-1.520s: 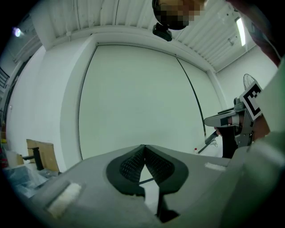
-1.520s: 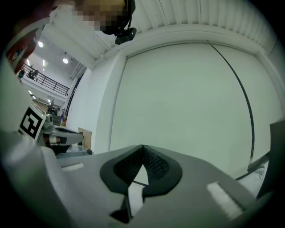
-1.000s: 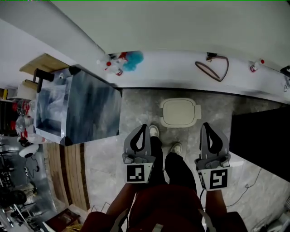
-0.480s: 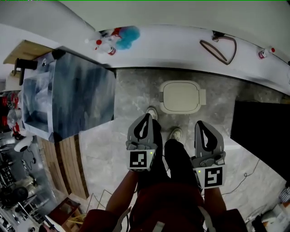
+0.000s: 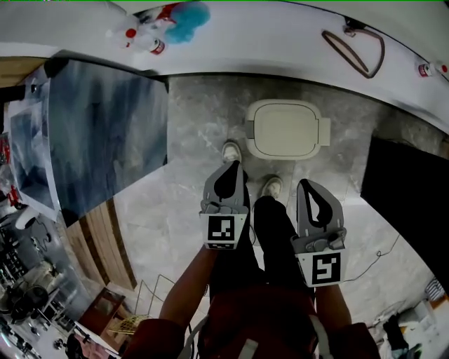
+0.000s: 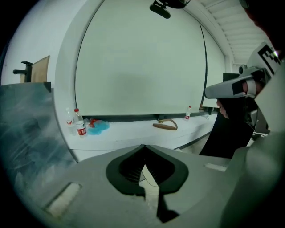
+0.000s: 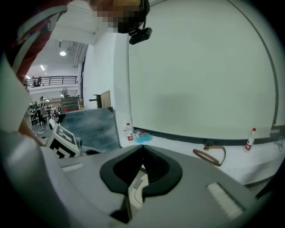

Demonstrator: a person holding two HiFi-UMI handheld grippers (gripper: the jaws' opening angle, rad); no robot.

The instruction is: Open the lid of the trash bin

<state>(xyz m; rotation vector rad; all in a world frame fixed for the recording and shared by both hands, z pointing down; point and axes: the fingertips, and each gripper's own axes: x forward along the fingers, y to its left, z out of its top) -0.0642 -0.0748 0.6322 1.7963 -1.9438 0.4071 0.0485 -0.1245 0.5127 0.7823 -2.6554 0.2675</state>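
Note:
The trash bin (image 5: pixel 287 130) is a pale cream, rounded-square bin standing on the grey stone floor, close under a white ledge. Its lid lies flat and closed. Both grippers hang in front of the person's body, well short of the bin and not touching it. My left gripper (image 5: pixel 236 166) points toward the bin's near left corner, jaws together with nothing between them (image 6: pixel 143 147). My right gripper (image 5: pixel 304 184) sits below the bin's near right side, also shut and empty (image 7: pixel 142 147). Through the right jaws' gap a sliver of the bin shows.
A large blue-grey box (image 5: pixel 105 133) stands at the left. The white ledge (image 5: pixel 280 42) carries water bottles (image 5: pixel 144 38), a blue cloth (image 5: pixel 186 14) and a brown strap loop (image 5: pixel 354 49). A black panel (image 5: pixel 407 189) stands at the right. The person's shoes (image 5: pixel 230 151) are near the bin.
The person has stepped nearer the bin, which now looks larger and closer. Both grippers stayed shut and level in front of the body.

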